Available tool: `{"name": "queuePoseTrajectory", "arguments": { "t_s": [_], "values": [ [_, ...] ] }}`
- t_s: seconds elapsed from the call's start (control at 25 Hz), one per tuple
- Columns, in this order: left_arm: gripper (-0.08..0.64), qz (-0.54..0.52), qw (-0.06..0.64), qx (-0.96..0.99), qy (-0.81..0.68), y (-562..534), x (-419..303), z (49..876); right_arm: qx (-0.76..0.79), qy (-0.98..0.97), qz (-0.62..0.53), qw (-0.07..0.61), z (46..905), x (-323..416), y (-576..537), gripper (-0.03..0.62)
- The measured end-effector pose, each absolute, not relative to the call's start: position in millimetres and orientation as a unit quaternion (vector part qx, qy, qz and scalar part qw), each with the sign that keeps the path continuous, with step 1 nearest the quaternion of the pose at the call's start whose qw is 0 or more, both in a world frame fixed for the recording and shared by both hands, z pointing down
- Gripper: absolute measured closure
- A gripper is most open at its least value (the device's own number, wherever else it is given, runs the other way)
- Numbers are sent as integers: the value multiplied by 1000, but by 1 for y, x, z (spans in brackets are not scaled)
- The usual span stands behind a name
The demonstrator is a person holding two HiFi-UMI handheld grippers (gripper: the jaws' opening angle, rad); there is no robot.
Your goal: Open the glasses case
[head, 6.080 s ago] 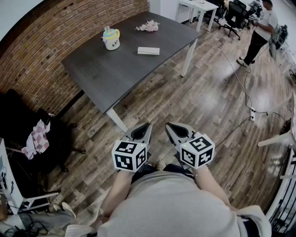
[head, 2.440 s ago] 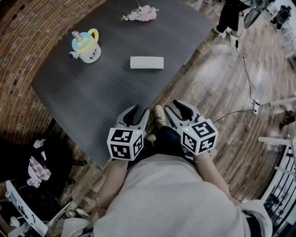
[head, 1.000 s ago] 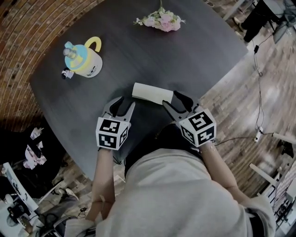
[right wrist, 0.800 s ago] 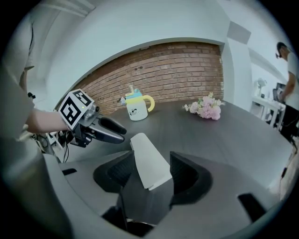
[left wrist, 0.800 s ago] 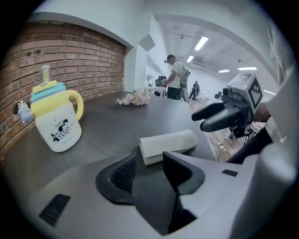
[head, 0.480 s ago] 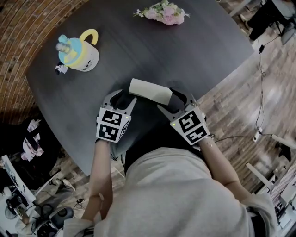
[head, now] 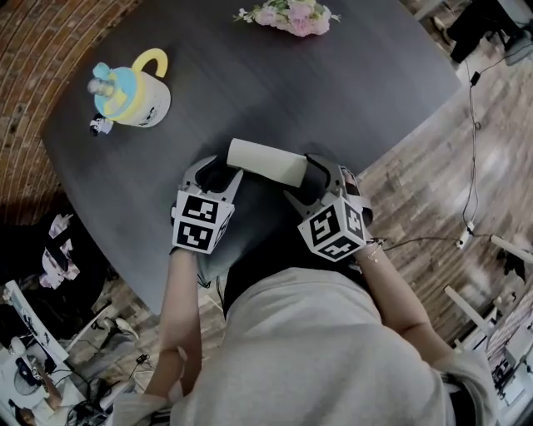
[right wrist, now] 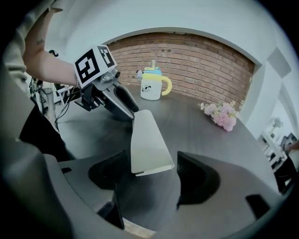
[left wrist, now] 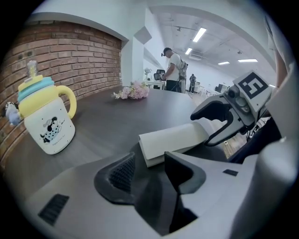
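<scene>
White glasses case (head: 265, 162) lying closed near the front edge of the table (head: 358, 83), left gripper (head: 215, 172) and right gripper (head: 321, 173) at its ends, left gripper view, jaws apart (just been opening) round one case end, right gripper view, jaws likewise just spread, other end between them, unpressed

Glasses case (head: 265, 161) smooth, matt; table (head: 333, 83) matt woodgrain; wall (head: 33, 58) rough brick.

**Case End Covered, Flowers Cropped**

In the head view the right hand-held gripper (head: 306, 181), its jaws just now opening wider around the glasses case (head: 265, 161), covers that case's right end. The picture's top edge crops the flowers (head: 287, 15).
</scene>
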State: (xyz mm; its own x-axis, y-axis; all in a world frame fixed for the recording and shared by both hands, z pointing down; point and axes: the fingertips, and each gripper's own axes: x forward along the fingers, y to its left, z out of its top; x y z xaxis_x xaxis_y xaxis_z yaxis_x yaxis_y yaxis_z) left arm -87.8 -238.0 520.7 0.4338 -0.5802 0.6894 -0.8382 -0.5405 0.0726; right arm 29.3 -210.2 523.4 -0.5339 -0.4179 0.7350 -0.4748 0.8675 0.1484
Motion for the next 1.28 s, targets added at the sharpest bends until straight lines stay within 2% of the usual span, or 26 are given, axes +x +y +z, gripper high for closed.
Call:
{"name": "queuePoseTrajectory", "arguments": {
  "t_s": [0.12,0.24,0.4,0.6,1.12,1.28],
  "values": [
    [364,312,205,823,-429,-238,-88,520,250,-874,28,415,527,30,-209,264],
    [367,314,195,828,-421,-238,-85,517,249,-873,24,419,528,32,-210,301],
    [416,314,189,835,-411,-237,-81,514,250,-875,30,414,526,33,-212,291],
    [422,303,181,839,-415,-241,-81,504,263,-879,34,396,515,32,-214,316],
    [425,277,156,834,-451,-280,-70,480,264,-891,-9,369,490,37,-240,516],
    [430,276,151,833,-455,-294,-66,478,238,-896,-27,374,490,40,-253,553]
  ]
}}
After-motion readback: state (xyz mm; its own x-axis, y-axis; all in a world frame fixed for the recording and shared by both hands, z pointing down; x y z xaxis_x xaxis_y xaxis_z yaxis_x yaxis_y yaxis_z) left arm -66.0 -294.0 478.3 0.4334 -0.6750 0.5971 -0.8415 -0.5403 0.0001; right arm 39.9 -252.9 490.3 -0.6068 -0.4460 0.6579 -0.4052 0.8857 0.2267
